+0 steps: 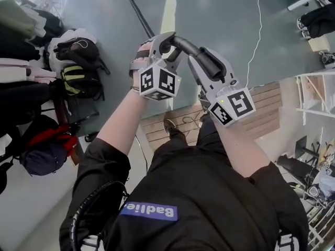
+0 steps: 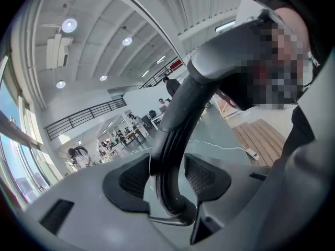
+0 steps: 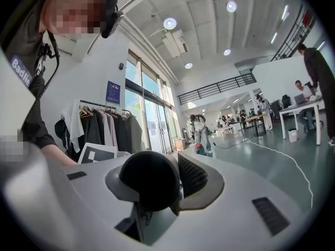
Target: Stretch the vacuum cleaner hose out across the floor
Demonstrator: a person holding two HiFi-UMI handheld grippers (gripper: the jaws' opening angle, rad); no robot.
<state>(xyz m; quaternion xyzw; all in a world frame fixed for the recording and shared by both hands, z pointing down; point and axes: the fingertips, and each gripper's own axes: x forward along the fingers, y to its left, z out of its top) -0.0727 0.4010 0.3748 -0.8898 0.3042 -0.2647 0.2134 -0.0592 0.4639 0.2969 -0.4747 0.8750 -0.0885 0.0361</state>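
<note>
A black vacuum cleaner hose piece [image 1: 191,50] spans the short gap between my two grippers, held up in front of my chest. The left gripper [image 1: 165,45] is open: the curved black tube [image 2: 168,156] runs between its pads, against the left pad [image 2: 128,181], with a slit of floor showing before the right pad [image 2: 207,179]. My right gripper [image 1: 208,64] is shut on the thicker end, whose round black tip [image 3: 149,181] fills the space between its jaws. A ribbed black length [image 1: 78,218] curves by my left shoulder.
Bags and hanging clothes [image 1: 73,61] crowd the left side. A wooden platform [image 1: 264,106] lies under my feet to the right, with white shelving [image 1: 314,95] beyond. A white cable [image 1: 258,30] and a black line [image 1: 137,9] cross the grey floor. People and tables [image 3: 261,114] stand far off.
</note>
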